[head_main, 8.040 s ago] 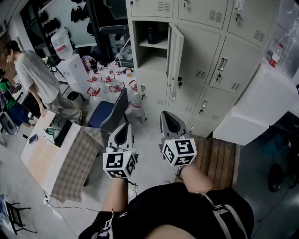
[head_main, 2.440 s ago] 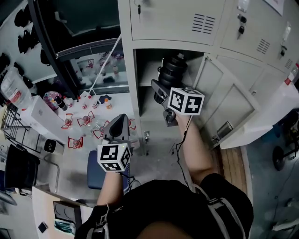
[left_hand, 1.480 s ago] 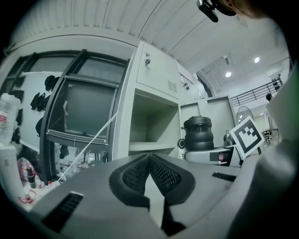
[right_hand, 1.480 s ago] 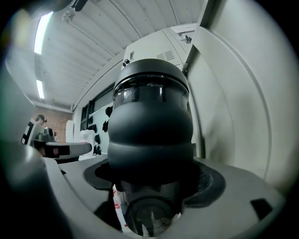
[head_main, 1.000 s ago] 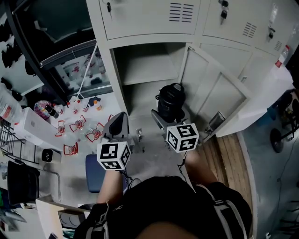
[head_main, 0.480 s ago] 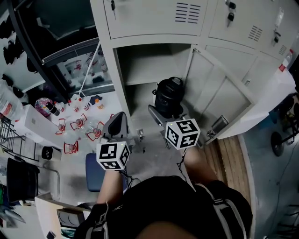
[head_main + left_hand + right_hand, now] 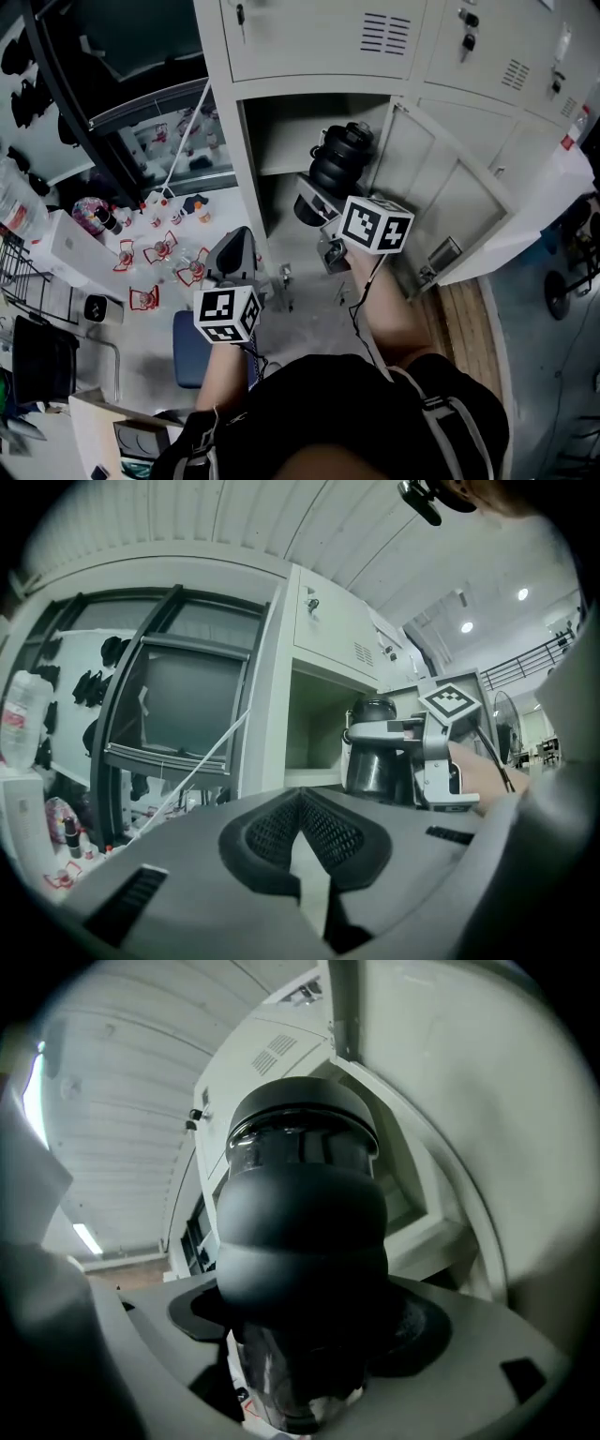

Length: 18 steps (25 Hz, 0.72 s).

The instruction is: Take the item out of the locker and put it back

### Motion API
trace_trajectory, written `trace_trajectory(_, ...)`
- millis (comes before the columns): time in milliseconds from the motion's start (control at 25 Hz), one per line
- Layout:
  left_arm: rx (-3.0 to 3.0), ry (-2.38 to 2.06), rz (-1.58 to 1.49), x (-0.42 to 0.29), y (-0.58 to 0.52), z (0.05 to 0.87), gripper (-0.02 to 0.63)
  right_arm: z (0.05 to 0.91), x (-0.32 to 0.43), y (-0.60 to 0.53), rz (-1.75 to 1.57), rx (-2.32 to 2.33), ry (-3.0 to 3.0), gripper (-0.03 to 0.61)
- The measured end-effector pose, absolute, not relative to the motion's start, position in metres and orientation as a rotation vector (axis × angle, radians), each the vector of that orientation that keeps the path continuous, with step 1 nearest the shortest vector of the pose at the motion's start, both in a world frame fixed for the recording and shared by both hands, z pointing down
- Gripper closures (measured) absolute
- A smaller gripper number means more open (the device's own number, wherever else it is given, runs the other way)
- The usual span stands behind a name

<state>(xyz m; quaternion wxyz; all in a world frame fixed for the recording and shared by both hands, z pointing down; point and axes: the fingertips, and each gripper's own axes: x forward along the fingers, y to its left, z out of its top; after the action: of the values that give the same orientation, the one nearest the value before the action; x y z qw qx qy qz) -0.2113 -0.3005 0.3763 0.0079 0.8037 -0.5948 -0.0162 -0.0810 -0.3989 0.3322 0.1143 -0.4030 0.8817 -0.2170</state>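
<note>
A black, wide-bodied bottle (image 7: 342, 157) with a dark lid is held tilted at the mouth of the open locker compartment (image 7: 281, 155), just above its shelf. My right gripper (image 7: 322, 195) is shut on the bottle's lower body; in the right gripper view the bottle (image 7: 300, 1232) fills the space between the jaws of that gripper (image 7: 302, 1340). My left gripper (image 7: 237, 251) hangs lower left, away from the locker, shut with nothing in it; its pads (image 7: 323, 832) meet. From the left gripper view the bottle (image 7: 372, 757) shows in front of the compartment.
The locker door (image 7: 450, 202) stands open to the right of the compartment. Small bottles (image 7: 159, 255) lie on the floor at the left beside a blue chair (image 7: 186, 349). A white box (image 7: 530, 211) and a wooden pallet (image 7: 469, 323) are at the right.
The right gripper, which had carried the bottle out and down in front of the lower lockers, has lifted it back up to the open compartment. The left gripper has stayed in place.
</note>
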Motion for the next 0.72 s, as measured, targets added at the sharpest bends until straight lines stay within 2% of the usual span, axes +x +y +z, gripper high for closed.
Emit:
trace_trajectory(360,2.491,-1.887,-0.069,-0.225,-0.299,0.374,0.601,0.295,-0.095,-0.446,-0.826,-1.078,2.492,0.15)
trace_trajectory(720,2.455,-1.933,-0.068,-0.248,-0.292,0.373,0.601,0.277,-0.105,-0.501,-0.635,-1.289,2.575,0.149)
